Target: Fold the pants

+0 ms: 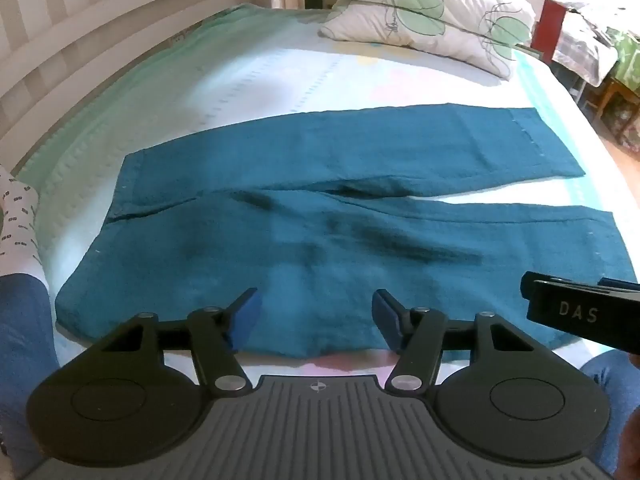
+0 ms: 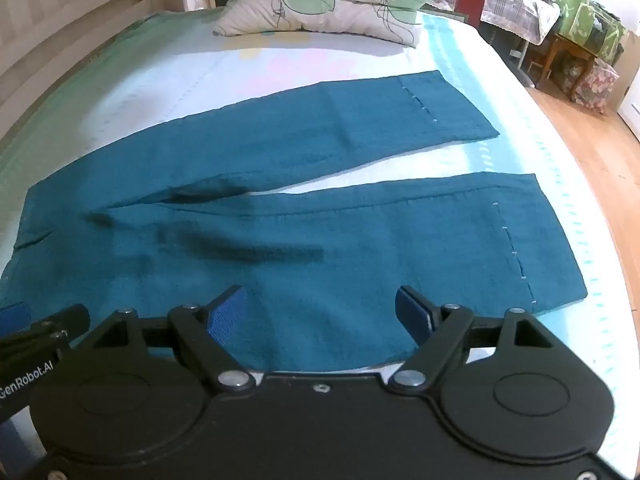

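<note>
While lying flat and fully spread across the bed (image 1: 248, 80), with waistband toward the left and both legs running out to the right in a narrow V, the teal pants (image 1: 320, 220) waiting for a first fold, by the look of it; no fold made yet, so judging the task to be at its very start. Hovering over the near edge of the nearer leg, the left gripper (image 1: 316, 320) with blue pads spread apart and nothing between them, pointing down at the cloth near the hip. Hovering just beside it to the right, the right gripper (image 2: 320, 312), jaws likewise wide apart and empty, above the same leg farther toward the hem. Next move probably calling for lowering both sets of pads onto the near edge, pinching cloth only and not the sheet beneath, then carrying the near leg over onto the far one with both ends kept level. Counting: one pair of pants, two legs, two grippers, two pillows (image 1: 424, 12) stacked at the far end of the bed
</note>
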### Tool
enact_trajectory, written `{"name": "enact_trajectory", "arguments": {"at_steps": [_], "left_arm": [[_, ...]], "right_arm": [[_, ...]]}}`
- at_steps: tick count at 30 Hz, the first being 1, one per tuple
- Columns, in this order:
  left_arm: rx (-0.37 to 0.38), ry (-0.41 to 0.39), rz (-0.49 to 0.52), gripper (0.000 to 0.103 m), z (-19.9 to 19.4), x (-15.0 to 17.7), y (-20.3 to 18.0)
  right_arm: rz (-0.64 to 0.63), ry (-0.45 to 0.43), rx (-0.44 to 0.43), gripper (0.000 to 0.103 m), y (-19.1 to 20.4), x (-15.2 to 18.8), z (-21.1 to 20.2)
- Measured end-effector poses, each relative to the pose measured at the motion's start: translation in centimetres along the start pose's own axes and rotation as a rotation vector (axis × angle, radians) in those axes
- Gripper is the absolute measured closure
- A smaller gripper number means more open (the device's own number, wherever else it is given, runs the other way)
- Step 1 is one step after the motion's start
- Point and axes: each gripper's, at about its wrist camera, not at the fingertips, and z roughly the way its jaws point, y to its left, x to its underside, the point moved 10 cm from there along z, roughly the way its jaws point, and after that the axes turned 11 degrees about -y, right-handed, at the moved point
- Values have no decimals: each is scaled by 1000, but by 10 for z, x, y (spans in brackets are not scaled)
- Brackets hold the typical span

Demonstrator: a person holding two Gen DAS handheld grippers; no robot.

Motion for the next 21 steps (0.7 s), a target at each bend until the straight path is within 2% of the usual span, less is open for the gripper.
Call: {"name": "enact_trajectory", "arguments": {"at_steps": [21], "left_arm": [[-3, 29, 28, 45, 6, 13, -8]], "right_arm": [[6, 29, 6, 21, 0, 10, 6]]}}
